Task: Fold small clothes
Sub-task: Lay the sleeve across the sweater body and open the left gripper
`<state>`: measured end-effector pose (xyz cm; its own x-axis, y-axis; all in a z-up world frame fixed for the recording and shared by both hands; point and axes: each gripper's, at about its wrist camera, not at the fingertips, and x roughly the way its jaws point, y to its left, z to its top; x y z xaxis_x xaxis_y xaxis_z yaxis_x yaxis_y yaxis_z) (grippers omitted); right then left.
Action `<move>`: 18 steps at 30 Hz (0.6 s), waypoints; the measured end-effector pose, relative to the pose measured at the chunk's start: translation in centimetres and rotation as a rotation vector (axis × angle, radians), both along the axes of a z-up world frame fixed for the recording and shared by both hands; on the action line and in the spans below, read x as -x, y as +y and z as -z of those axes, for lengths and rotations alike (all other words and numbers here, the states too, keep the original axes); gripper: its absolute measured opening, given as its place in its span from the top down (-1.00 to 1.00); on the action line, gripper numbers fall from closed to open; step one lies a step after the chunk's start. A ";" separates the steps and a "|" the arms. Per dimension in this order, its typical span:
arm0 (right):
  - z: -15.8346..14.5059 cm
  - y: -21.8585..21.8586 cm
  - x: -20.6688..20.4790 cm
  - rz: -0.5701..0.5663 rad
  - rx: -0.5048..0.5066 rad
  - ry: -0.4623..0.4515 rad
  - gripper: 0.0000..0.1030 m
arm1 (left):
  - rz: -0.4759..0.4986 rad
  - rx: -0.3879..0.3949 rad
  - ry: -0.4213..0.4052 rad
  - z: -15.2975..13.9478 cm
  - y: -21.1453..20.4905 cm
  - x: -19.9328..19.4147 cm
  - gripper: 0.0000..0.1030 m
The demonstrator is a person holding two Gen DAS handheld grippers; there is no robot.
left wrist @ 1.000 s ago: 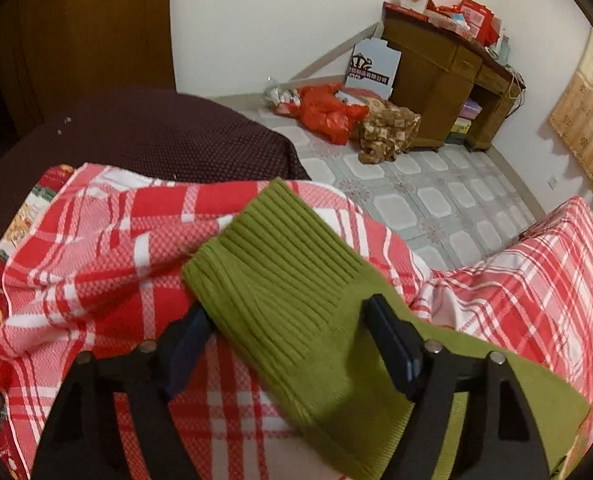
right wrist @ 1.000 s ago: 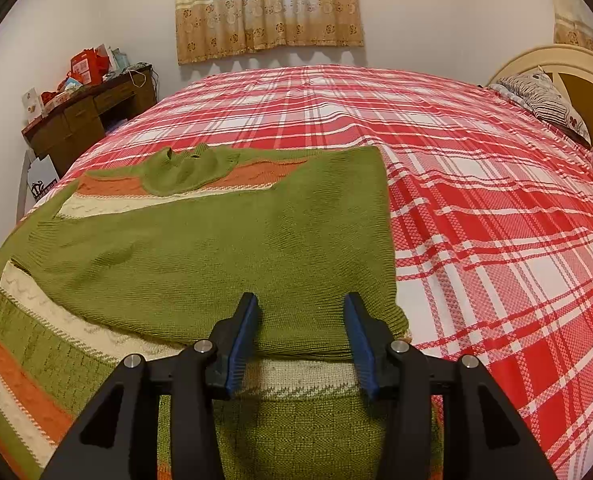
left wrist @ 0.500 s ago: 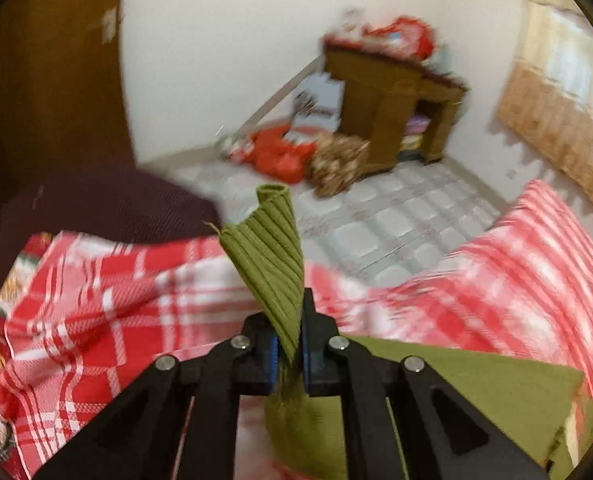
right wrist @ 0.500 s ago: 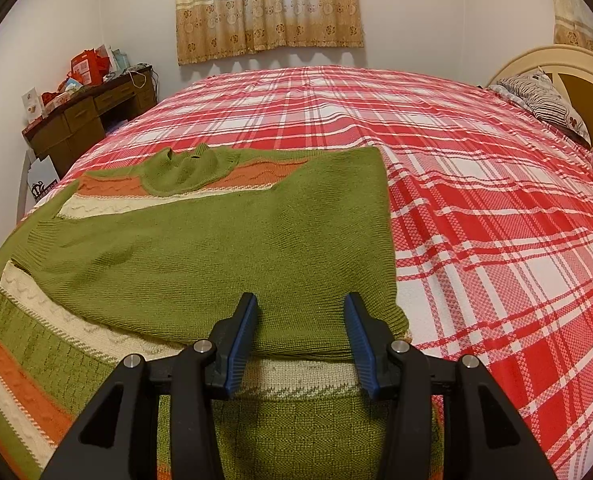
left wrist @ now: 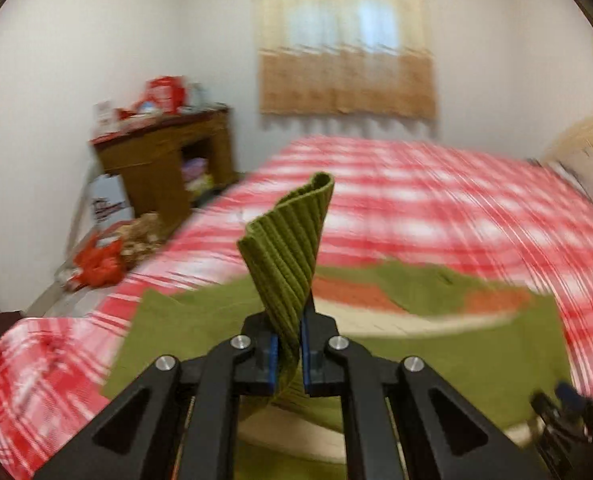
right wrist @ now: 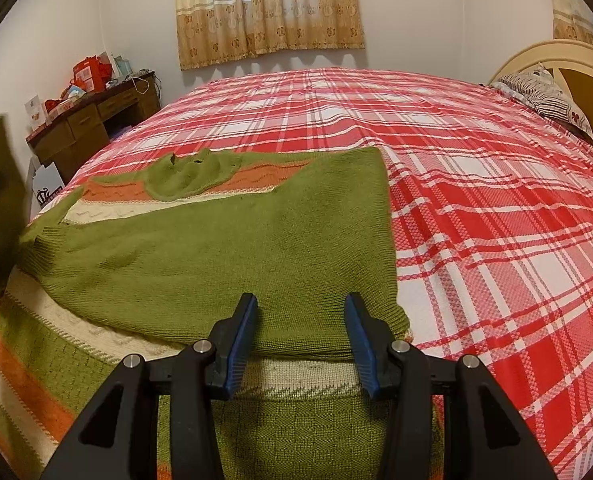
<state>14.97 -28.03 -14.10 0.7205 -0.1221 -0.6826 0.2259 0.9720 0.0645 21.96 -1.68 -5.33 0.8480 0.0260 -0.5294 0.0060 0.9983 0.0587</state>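
the left gripper, open around the ribbed olive-green sleeve cuff a second ago, now clenches it and swings it over the green striped knit sweater on the red plaid bedspread; the right gripper hovers released above the sweater's folded edge, so the sleeve fold is underway.

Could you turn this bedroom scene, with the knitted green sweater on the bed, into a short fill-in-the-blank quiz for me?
1. The left gripper is shut on the sweater's ribbed green ____.
2. The right gripper hovers above the knitted green sweater with its jaws ____.
3. The sweater lies on a bedspread checked in white and ____.
4. The wooden desk stands to the ____ of the bed.

Missing words: cuff; open; red; left
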 end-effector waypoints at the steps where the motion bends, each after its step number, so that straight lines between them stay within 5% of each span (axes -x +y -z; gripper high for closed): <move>1: 0.0 0.0 0.0 -0.001 -0.003 -0.001 0.08 | 0.022 -0.014 0.023 0.8 -1.1 -0.3 0.83; 10: 0.0 0.0 0.0 -0.002 -0.006 -0.006 0.07 | 0.105 -0.090 0.184 5.2 -5.2 -0.3 0.66; 11: 0.0 0.0 0.0 -0.002 -0.005 -0.005 0.07 | 0.123 -0.073 0.198 5.0 -4.9 0.1 0.36; 12: 0.0 0.0 0.0 -0.002 -0.005 -0.005 0.06 | 0.140 -0.050 0.210 4.9 -4.5 0.4 -0.14; 14: 0.0 0.0 0.0 -0.002 -0.003 -0.004 0.06 | 0.163 0.026 0.206 3.9 -2.6 1.6 -0.62; 18: 0.1 0.0 0.0 -0.006 -0.004 -0.002 0.04 | 0.115 0.051 0.136 3.3 1.0 3.9 -0.63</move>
